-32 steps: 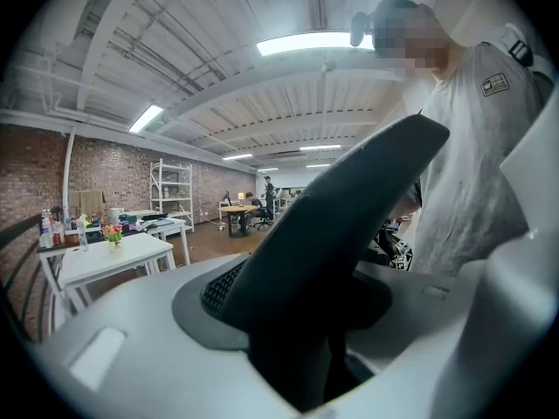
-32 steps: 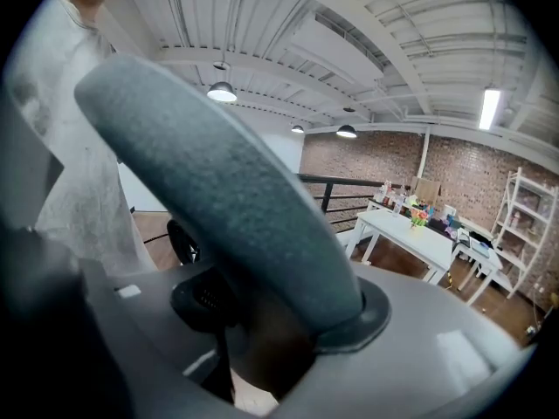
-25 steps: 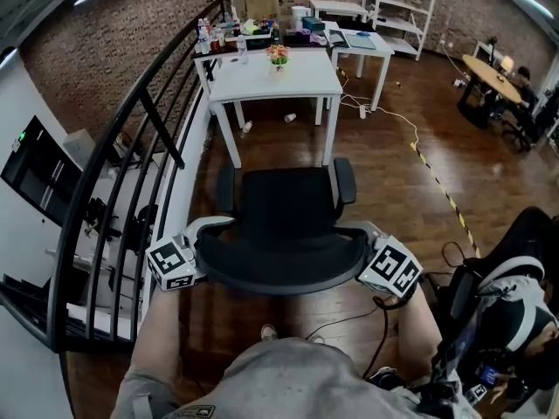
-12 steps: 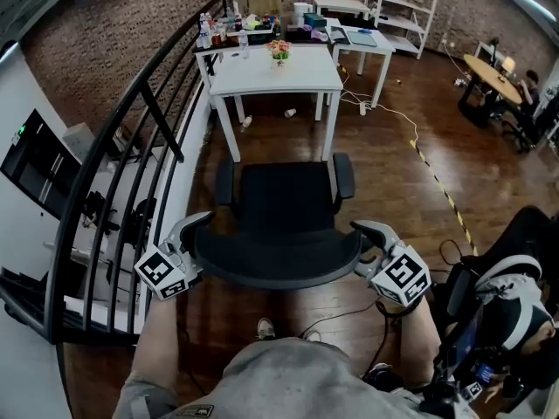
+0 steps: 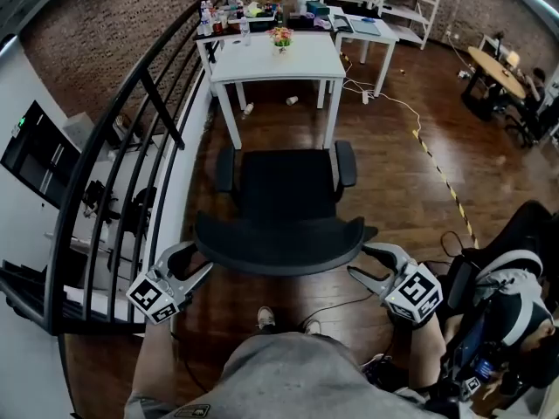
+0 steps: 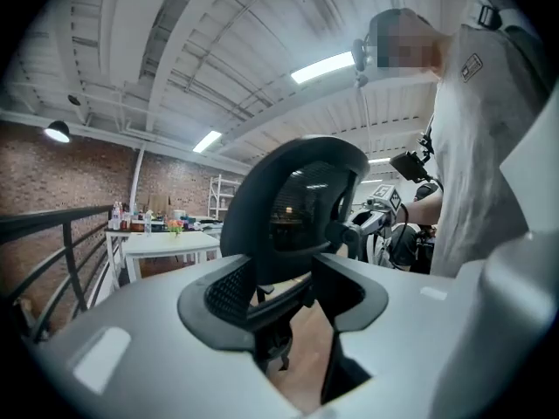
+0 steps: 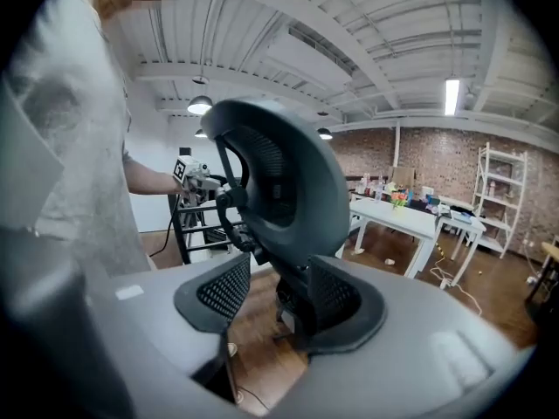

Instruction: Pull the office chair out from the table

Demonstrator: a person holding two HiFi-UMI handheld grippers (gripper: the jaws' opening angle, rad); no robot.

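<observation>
The black office chair (image 5: 286,186) stands on the wood floor a little short of the white table (image 5: 275,59), its curved backrest (image 5: 279,244) turned toward me. My left gripper (image 5: 199,258) hangs just off the backrest's left end and my right gripper (image 5: 360,262) just off its right end, both apart from it. Both sets of jaws are closing with nothing between them. In the left gripper view the backrest (image 6: 301,208) rises beyond the left gripper (image 6: 284,295). In the right gripper view it (image 7: 279,182) rises beyond the right gripper (image 7: 279,299).
A black railing (image 5: 113,147) runs along the left of the chair. At the right sits a person in a dark chair (image 5: 515,295), with cables (image 5: 349,308) on the floor nearby. A striped tape line (image 5: 441,186) crosses the floor. More tables (image 5: 362,29) and shelving stand behind.
Both grippers left the ends of the backrest, spread their jaws and drew back toward me and outward. The chair has stayed about where it was.
</observation>
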